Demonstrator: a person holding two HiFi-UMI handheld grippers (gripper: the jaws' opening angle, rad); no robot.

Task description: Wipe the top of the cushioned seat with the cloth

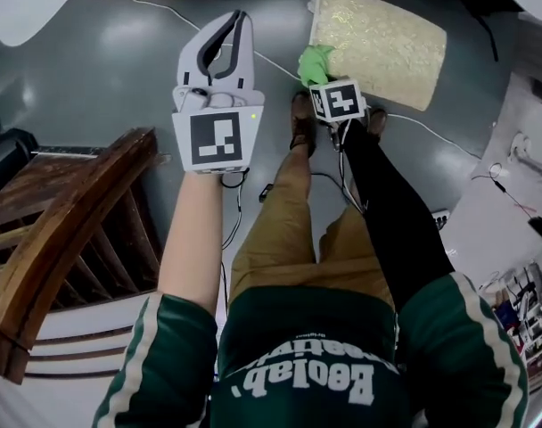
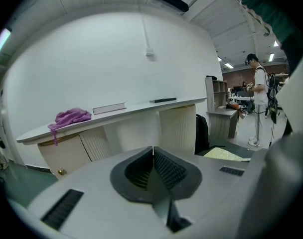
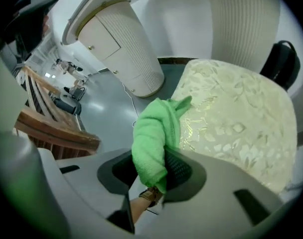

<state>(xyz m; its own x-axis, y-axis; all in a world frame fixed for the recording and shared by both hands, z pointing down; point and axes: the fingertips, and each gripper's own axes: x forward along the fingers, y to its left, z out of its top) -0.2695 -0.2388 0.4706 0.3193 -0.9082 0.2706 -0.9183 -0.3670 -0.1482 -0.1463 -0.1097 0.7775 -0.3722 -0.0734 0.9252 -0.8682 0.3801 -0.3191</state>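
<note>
Here the green cloth [image 3: 154, 138] is clamped between the jaws of the right gripper [image 3: 159, 172]. Its free end reaches the near edge of the cushioned seat [image 3: 231, 108], a cream pad with a leaf pattern, low in front of the person's feet. The left gripper [image 2: 152, 156] is held well apart from the seat, its jaws pressed together on nothing. White lettering on the green shirt [image 1: 307, 364] shows upside down and is not clearly readable. A wooden chair [image 1: 66, 230] stands at the left. A purple cloth [image 2: 72, 117] lies on a white shelf [image 2: 136, 112].
</note>
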